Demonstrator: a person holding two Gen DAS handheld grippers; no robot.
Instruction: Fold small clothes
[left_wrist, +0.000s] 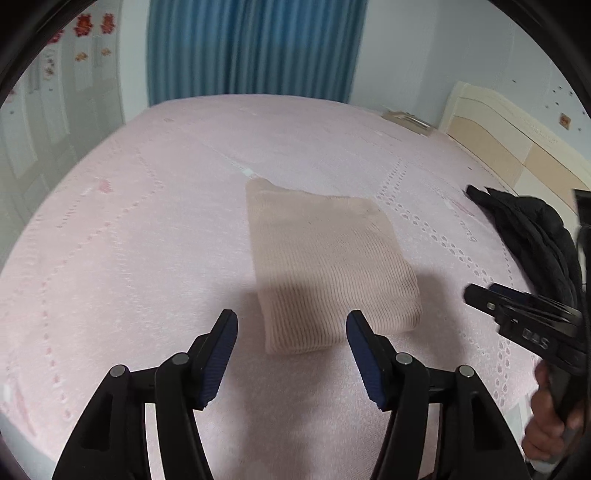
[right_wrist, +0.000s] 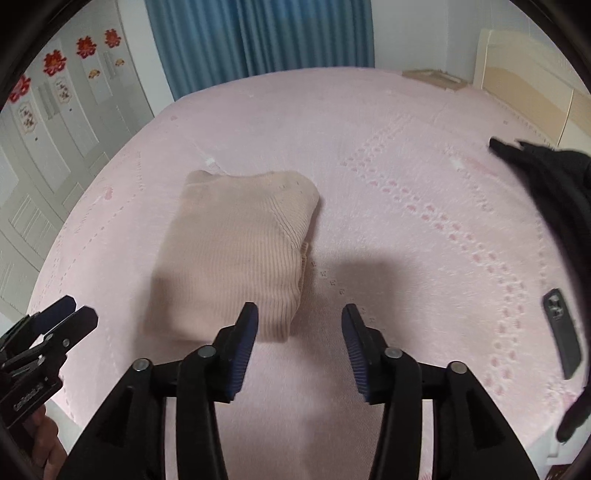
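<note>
A beige knitted garment (left_wrist: 325, 266) lies folded into a compact rectangle on the pink bed (left_wrist: 129, 240); it also shows in the right wrist view (right_wrist: 236, 251). My left gripper (left_wrist: 291, 321) is open and empty, hovering just in front of the garment's near edge. My right gripper (right_wrist: 299, 314) is open and empty, above the bed by the garment's near right corner. The right gripper shows at the right edge of the left wrist view (left_wrist: 524, 314), and the left gripper shows at the left edge of the right wrist view (right_wrist: 59, 325).
A black garment (left_wrist: 532, 236) lies in a heap on the bed's right side, also in the right wrist view (right_wrist: 554, 192). A dark phone (right_wrist: 561, 339) lies on the bed near it. A cream headboard (left_wrist: 509, 144), blue curtain (left_wrist: 255, 48) and white wardrobe (right_wrist: 48, 147) surround the bed.
</note>
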